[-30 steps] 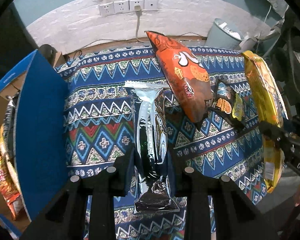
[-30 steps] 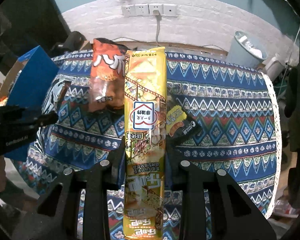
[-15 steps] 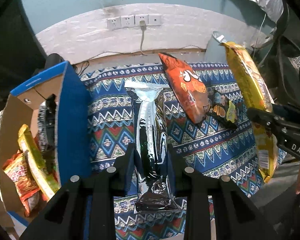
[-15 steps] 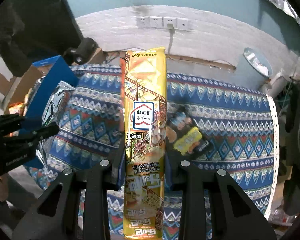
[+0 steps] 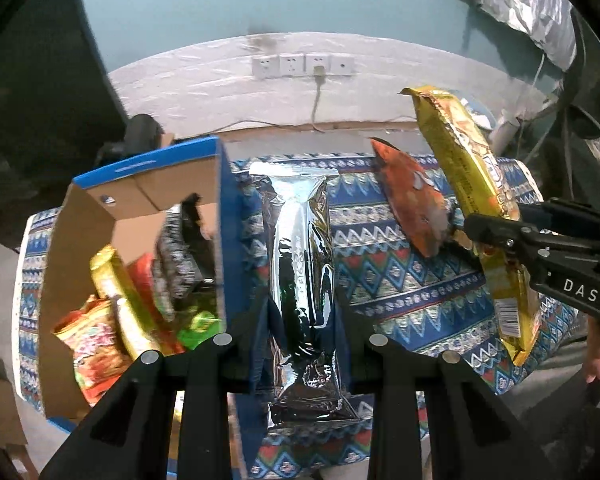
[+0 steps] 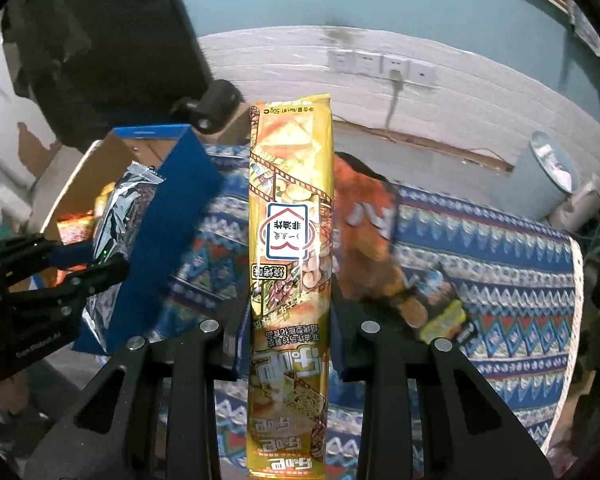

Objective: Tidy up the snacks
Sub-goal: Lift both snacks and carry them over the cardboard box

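Left tongs (image 5: 300, 344): clamping tight on a silver foil snack pack (image 5: 298, 264), which is standing lengthwise between the two fingers and pointing toward 12 o'clock.
Right tongs (image 6: 290, 344): squeezing a long yellow snack pack (image 6: 291, 240), printed side facing the right wrist camera, top end reaching toward 12 o'clock.
Silver foil snack pack, place: hanging above the patterned desk (image 5: 412, 292), just beside the blue wall of the cardboard box (image 5: 100, 216), which is sitting at 9 o'clock in the left wrist view.
Yellow snack pack, place: hanging over the desk; in the left wrist view it is showing at 2 o'clock.
Cardboard box: standing open, holding several snack bags (image 5: 112, 312) in red, gold and green.
Desk: carrying an orange chip bag (image 6: 364, 224) and a small dark packet (image 6: 444, 308), the packet lying at 4 o'clock of the chip bag, touching or nearly so.
Background: white wall sockets (image 5: 302, 65) sitting at 12 o'clock; a grey bin (image 6: 548, 168) standing at 2 o'clock in the right wrist view.
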`<state>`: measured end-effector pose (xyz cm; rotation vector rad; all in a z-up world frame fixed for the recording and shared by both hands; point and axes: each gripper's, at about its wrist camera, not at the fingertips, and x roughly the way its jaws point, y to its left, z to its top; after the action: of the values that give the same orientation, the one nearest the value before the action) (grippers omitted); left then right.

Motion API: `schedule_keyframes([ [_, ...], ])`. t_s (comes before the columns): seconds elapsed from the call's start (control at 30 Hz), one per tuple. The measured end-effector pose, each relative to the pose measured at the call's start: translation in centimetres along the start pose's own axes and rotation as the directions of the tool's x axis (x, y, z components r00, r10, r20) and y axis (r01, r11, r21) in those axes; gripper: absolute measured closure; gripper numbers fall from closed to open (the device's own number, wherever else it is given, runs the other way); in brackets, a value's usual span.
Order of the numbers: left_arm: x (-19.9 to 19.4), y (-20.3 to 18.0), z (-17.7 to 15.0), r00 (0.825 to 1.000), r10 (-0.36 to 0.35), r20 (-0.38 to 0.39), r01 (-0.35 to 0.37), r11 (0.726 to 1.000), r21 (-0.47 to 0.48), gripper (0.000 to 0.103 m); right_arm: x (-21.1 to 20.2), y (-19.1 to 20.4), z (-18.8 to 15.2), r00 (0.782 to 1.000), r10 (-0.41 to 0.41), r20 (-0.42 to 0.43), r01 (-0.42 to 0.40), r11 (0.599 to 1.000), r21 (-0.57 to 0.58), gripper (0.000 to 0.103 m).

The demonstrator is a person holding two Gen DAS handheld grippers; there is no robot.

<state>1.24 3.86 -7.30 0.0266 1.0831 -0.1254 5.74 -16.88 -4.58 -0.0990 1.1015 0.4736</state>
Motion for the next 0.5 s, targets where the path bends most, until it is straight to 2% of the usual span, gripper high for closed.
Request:
schedule_keyframes([
  [0.13,-0.6,1.6,-0.2,1.000,0.009,0.013,-0.008,1.000,-0.025,0.073,0.4,2.0,1.2,0.999,0.045,-0.001,-0.045,0.999,-0.012,0.073],
  [0.5,-2.2,5.8,-0.7,0.998,0.027,0.049,-0.023,0.996,-0.089,0.073,1.2,7.6,4.1,0.996,0.091,0.004,-0.091,0.992,-0.093,0.073],
])
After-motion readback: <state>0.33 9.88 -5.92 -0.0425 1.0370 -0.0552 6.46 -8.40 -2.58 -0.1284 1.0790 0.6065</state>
